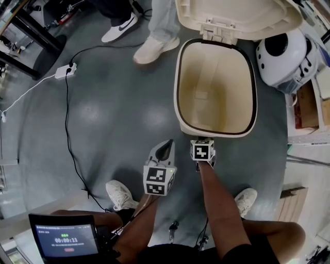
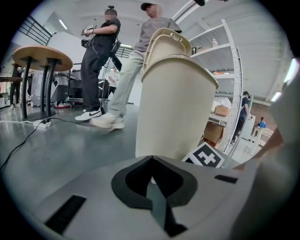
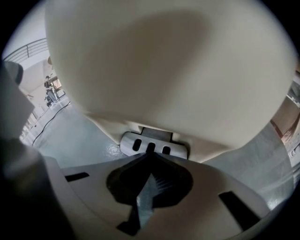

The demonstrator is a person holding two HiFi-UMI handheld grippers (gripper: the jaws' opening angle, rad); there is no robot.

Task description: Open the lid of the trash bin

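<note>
The beige trash bin [image 1: 179, 87] stands on the grey floor with its lid [image 1: 237, 15] swung up and back, so the bare inside shows. In the left gripper view the bin [image 2: 173, 108] is just ahead, its lid [image 2: 164, 42] upright. My right gripper [image 1: 202, 140] is shut, low at the bin's front. In the right gripper view its tips [image 3: 151, 154] meet at the near edge of the grey foot pedal [image 3: 153, 146], under the bin's body [image 3: 164, 70]. My left gripper [image 1: 166, 147] [image 2: 151, 159] is shut on nothing, beside it on the left, off the bin.
Two people stand behind the bin; their shoes [image 1: 119, 28] [image 1: 154, 49] are close to it. A power strip [image 1: 66, 70] with cables lies on the floor at the left. A white round machine [image 1: 286, 59], a cardboard box [image 1: 308, 105] and shelving crowd the right side.
</note>
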